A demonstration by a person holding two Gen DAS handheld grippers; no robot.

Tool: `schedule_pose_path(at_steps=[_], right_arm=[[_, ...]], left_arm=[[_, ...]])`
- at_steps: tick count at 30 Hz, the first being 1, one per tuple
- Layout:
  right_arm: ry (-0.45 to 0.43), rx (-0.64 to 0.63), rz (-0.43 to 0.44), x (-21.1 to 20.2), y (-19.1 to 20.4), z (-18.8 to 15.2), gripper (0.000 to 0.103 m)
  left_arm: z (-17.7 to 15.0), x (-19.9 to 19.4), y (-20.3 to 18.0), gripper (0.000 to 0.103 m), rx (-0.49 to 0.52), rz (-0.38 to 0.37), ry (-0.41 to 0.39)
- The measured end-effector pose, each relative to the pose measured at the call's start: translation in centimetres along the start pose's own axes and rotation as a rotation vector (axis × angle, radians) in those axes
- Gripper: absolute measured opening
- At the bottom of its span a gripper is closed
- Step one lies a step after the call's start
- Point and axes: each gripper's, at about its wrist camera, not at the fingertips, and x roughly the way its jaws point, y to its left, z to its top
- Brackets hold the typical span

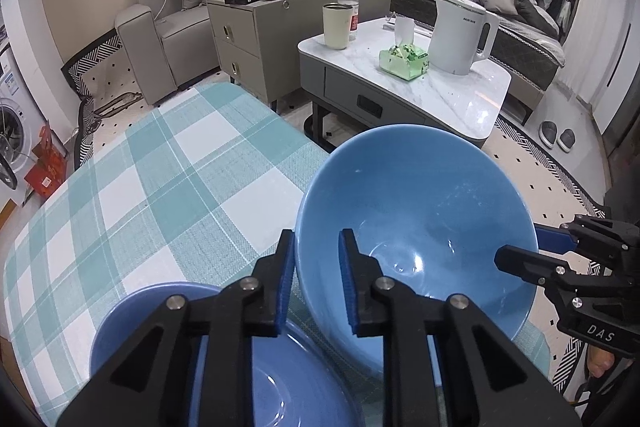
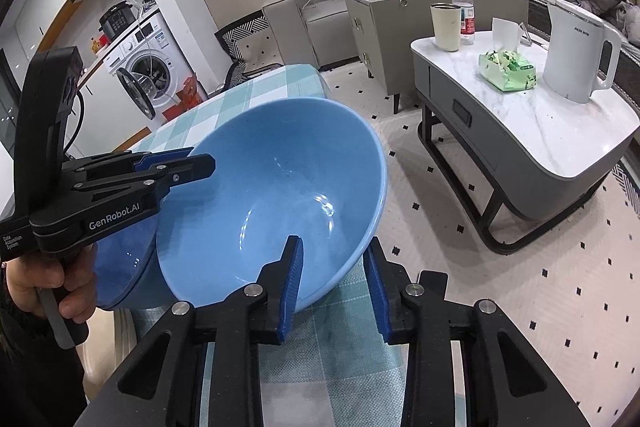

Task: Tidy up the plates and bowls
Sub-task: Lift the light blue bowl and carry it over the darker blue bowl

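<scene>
Woven checked tablecloth [image 1: 168, 163], glossy round blue bowl [image 1: 416, 227] tilted — left gripper [image 1: 314, 287], right gripper [image 2: 334, 285] both clamping its rim

Black hand-held gripper [image 2: 334, 287], blue finger pads [image 2: 291, 283], silver screws, white "GenRobot.AI" lettering.

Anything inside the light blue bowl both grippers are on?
The light blue bowl looks empty: bare glazed inside with light glints, tilted. The fingers cover a strip of its rim; what sits under its base cannot be seen.

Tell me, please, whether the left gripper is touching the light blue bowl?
Touching: in the left wrist view the left gripper's fingers straddle the bowl's rim, pads against the wall.
</scene>
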Motion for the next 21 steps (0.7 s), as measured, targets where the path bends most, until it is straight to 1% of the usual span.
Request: schedule_pose_path(at_steps=[12, 21], right_arm=[[-0.076, -0.041, -0.020, -3.0, 1.6, 1.6, 0.032], [-0.113, -0.061, 0.014, -4.9, 2.9, 2.8, 0.032]], left_arm=[[0.8, -3.4, 0.5, 0.020, -0.034, -0.002, -0.079], [1.1, -6.3, 1.4, 0.020, -0.055, 0.017, -0.130]])
